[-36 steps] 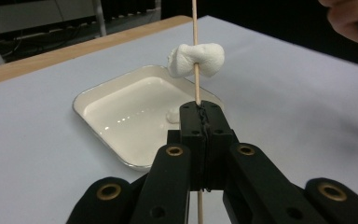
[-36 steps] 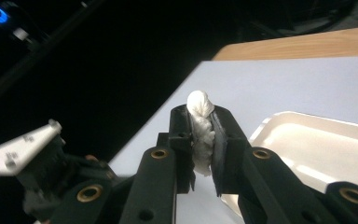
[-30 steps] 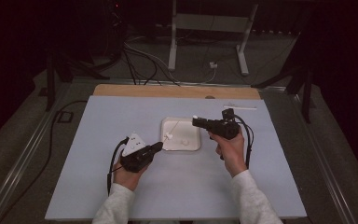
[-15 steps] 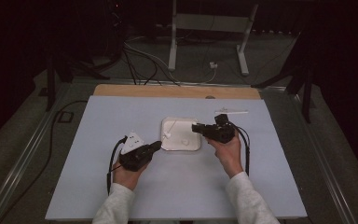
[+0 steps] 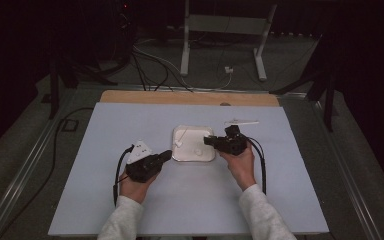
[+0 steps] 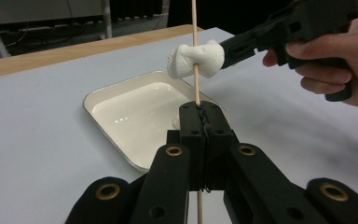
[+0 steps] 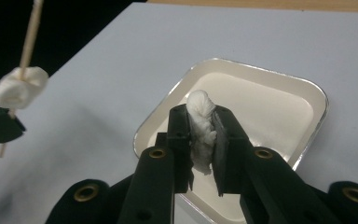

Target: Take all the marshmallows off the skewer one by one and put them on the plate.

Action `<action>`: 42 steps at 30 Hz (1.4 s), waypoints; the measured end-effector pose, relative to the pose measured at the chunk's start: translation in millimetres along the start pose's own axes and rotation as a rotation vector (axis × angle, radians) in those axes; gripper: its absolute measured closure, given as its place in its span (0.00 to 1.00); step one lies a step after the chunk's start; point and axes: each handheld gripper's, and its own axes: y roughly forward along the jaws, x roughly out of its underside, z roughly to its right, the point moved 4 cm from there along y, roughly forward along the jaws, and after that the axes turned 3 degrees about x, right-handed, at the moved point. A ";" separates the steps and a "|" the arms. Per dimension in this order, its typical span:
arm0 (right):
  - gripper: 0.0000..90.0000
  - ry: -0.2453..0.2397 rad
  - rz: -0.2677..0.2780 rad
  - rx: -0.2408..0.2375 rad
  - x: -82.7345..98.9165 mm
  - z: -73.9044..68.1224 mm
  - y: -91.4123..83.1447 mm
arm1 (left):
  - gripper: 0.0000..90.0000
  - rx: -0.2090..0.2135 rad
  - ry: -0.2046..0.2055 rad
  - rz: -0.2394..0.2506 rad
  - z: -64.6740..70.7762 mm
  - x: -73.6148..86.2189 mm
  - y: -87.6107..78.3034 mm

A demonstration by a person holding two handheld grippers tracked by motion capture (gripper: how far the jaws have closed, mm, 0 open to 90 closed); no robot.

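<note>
Your left gripper is clenched on a thin wooden skewer, which stands upright out of its tips. A marshmallow is threaded on the skewer a little above those tips. Your right gripper is clamped on a second marshmallow, squeezed narrow between the pads and bulging out above them.

Just ahead of both grippers, and between them, a shallow white tray sits on the pale bench. Your right gripper hangs over the tray's near edge. In the left gripper view your right gripper looks as if it touches the threaded marshmallow, but the high view shows a gap between them, so it is probably just lined up behind it.

A small white lump lies in the tray under your right gripper, too small to identify. Beyond your right gripper a thin white strip lies on the bench, well apart from the tray. Nothing stands between the held marshmallow and the skewer.

Against the frame a second ago, your right gripper has dropped lower toward the tray with its grip unchanged. Your left gripper and the skewer have stayed put.
</note>
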 end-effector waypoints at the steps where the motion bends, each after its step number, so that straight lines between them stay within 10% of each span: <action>1: 0.88 -0.003 -0.005 0.006 0.9 0.1 1.4 | 1.00 -0.001 -0.002 0.000 -0.3 -0.1 0.0; 18: 0.86 -0.020 -0.110 0.089 20.4 5.8 26.1 | 1.00 -0.010 -0.008 0.000 -1.1 -0.2 -0.4; 22: 0.50 0.027 -0.138 0.118 26.5 14.6 29.8 | 1.00 -0.018 -0.010 0.002 -1.5 -0.2 -0.6; 26: 0.36 0.028 -0.110 0.116 24.6 14.3 25.1 | 1.00 -0.019 -0.011 0.001 -1.8 -0.1 -0.3; 42: 0.22 0.033 -0.001 -0.038 -0.2 -8.0 -6.2 | 1.00 -0.021 -0.003 -0.003 0.2 0.1 1.2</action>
